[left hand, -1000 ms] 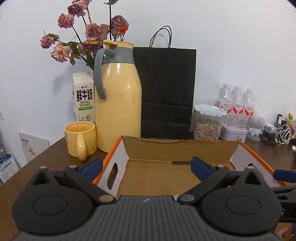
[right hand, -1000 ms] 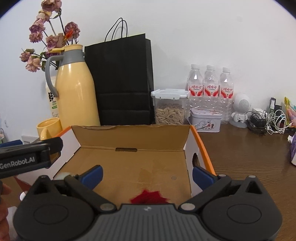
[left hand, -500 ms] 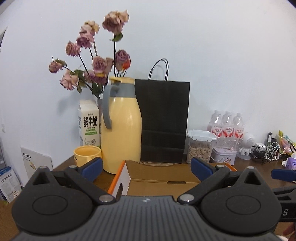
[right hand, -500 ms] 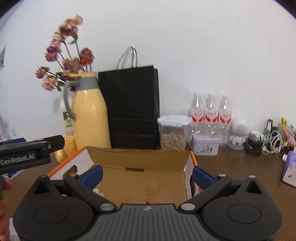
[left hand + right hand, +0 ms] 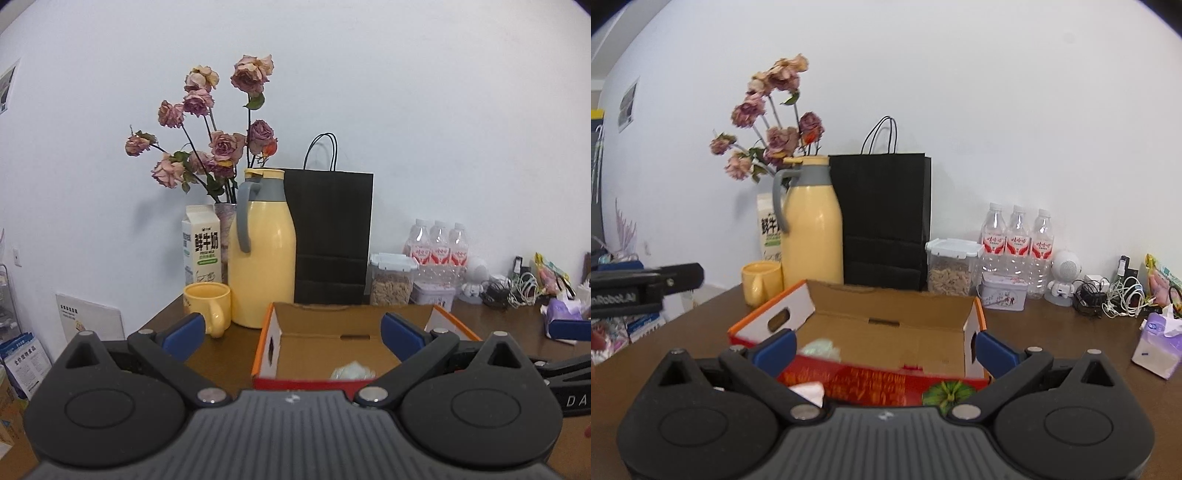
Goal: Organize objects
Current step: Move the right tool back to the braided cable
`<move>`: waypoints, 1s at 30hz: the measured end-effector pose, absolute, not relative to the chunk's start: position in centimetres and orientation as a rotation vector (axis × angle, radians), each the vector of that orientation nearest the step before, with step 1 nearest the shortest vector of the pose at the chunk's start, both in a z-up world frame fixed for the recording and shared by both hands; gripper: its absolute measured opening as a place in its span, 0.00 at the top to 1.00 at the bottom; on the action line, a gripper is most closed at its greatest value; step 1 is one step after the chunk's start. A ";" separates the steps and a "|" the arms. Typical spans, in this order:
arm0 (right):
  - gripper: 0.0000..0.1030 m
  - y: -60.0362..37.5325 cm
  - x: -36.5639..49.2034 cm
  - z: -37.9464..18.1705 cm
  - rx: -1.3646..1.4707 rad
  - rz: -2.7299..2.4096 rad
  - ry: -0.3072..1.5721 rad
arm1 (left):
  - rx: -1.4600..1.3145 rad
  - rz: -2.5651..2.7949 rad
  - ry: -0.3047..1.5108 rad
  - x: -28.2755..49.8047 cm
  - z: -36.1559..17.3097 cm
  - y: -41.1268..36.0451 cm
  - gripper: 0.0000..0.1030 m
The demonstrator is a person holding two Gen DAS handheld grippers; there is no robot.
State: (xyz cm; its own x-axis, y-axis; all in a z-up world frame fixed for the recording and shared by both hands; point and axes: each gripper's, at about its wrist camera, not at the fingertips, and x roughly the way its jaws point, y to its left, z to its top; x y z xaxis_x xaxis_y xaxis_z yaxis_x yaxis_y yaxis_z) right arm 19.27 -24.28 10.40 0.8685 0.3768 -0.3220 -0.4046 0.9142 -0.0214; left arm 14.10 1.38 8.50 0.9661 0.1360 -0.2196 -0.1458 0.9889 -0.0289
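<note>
An open cardboard box (image 5: 317,334) with orange edges and a red front sits on the brown table; it also shows in the right wrist view (image 5: 886,325). A pale greenish crumpled thing (image 5: 351,370) lies inside it, seen blurred in the right wrist view (image 5: 820,349). My left gripper (image 5: 291,332) is open and empty, held back from the box's near side. My right gripper (image 5: 882,347) is open and empty, also in front of the box. A white scrap (image 5: 809,392) lies just before the box.
Behind the box stand a yellow thermos (image 5: 262,258), yellow mug (image 5: 207,304), milk carton (image 5: 201,245), dried roses (image 5: 214,147), black paper bag (image 5: 332,236), a seed jar (image 5: 951,267), water bottles (image 5: 1017,243) and a tin (image 5: 1003,293). Cables (image 5: 1115,295) and a tissue pack (image 5: 1158,341) lie right.
Both grippers have pulled back and up from over the box; the box now looks smaller and its red front shows. Both stay open.
</note>
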 end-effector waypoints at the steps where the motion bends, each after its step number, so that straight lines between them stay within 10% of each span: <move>1: 0.00 -24.4 18.6 10.2 -0.095 0.412 0.324 | -0.043 0.142 0.224 13.4 8.4 1.6 0.00; 30: 0.00 -23.9 9.1 0.0 -0.177 0.509 0.668 | -0.094 0.158 0.501 3.5 -0.5 6.0 0.00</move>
